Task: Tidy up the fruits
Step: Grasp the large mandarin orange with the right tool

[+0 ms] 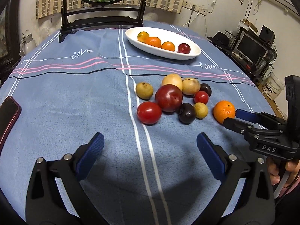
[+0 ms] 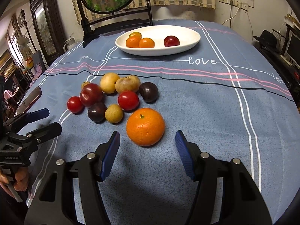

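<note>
A loose orange point(image 2: 145, 126) lies on the blue tablecloth, between the fingertips of my right gripper point(image 2: 148, 134). The jaws stand open, with a gap between each pad and the peel. The left wrist view shows that gripper point(image 1: 231, 116) beside the orange point(image 1: 224, 111). Left of the orange is a cluster of several fruits: a big red plum point(image 1: 168, 97), a tomato point(image 1: 149, 112), dark plums and yellow-brown fruits. My left gripper point(image 1: 150, 138) is open and empty over bare cloth, short of the cluster. A white oval dish point(image 1: 187, 57) at the back holds three oranges and a red plum point(image 2: 171, 41).
A phone point(image 1: 8, 116) lies at the table's left edge. A black mirror stand point(image 1: 101, 18) rises behind the dish. A person's hand point(image 1: 277, 170) holds the right gripper's handle. Shelves with a monitor point(image 1: 251, 46) stand past the table's right edge.
</note>
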